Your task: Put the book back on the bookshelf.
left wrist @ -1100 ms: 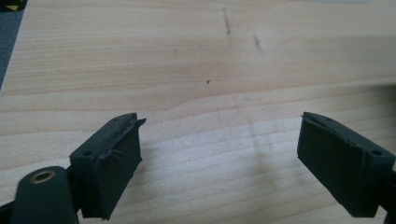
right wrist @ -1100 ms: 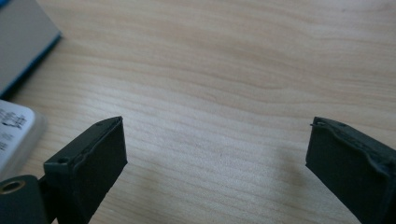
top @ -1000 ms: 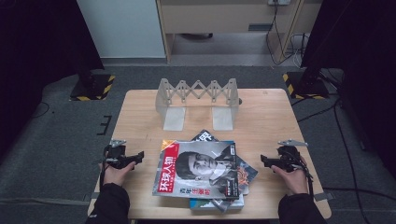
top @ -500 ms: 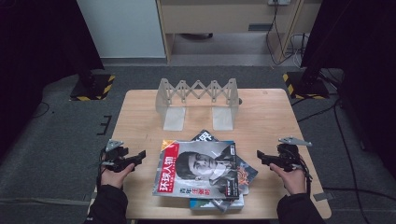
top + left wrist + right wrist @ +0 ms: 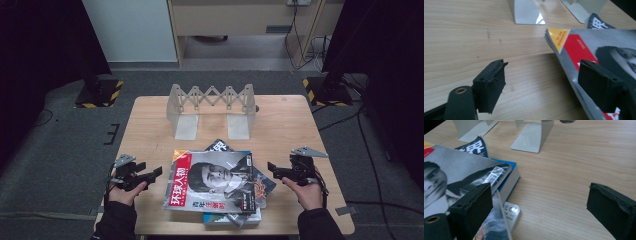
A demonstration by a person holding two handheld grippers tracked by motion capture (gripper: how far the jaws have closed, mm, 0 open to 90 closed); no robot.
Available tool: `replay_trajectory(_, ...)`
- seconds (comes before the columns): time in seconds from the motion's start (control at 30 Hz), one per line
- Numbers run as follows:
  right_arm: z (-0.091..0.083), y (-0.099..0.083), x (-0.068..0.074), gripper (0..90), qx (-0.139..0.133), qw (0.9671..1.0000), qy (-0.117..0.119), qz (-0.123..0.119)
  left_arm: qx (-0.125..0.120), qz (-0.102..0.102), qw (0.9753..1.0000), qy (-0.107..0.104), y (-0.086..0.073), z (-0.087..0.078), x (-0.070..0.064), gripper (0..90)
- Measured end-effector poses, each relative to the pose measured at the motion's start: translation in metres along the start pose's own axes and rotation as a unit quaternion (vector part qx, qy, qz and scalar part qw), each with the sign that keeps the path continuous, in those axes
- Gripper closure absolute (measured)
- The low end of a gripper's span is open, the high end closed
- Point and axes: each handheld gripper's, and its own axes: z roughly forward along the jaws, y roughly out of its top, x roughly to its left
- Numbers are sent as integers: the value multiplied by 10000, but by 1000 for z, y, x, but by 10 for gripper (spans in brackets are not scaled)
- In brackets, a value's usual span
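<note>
Magazine stack (image 5: 216,187) flat by desk (image 5: 150,130) near edge, long axis roughly left-right, left claw (image 5: 154,173) and right claw (image 5: 272,168) released wide, flanking it, touching nothing

High view: fixed above the near side, facing forward and down over the whole table (image 5: 150,125). Gripper views: low and close over the wood, facing the far edge. Shared by all three: top magazine (image 5: 215,180) (image 5: 599,47) (image 5: 454,172) and metal rack (image 5: 212,107) (image 5: 526,12) (image 5: 529,137).

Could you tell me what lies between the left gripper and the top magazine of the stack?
Only bare wooden table, in the high view, separates the left gripper from the top magazine.
</note>
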Motion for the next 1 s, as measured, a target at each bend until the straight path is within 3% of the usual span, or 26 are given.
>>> replay_trajectory(0.47,4,-2,28,76,110,9994,306,-155,306,133,9986,-399,-11,-5,-18,239)
replay_trajectory(1.0,11,-9,48,71,243,9975,616,-231,638,330,9955,-614,-22,-3,-35,234)
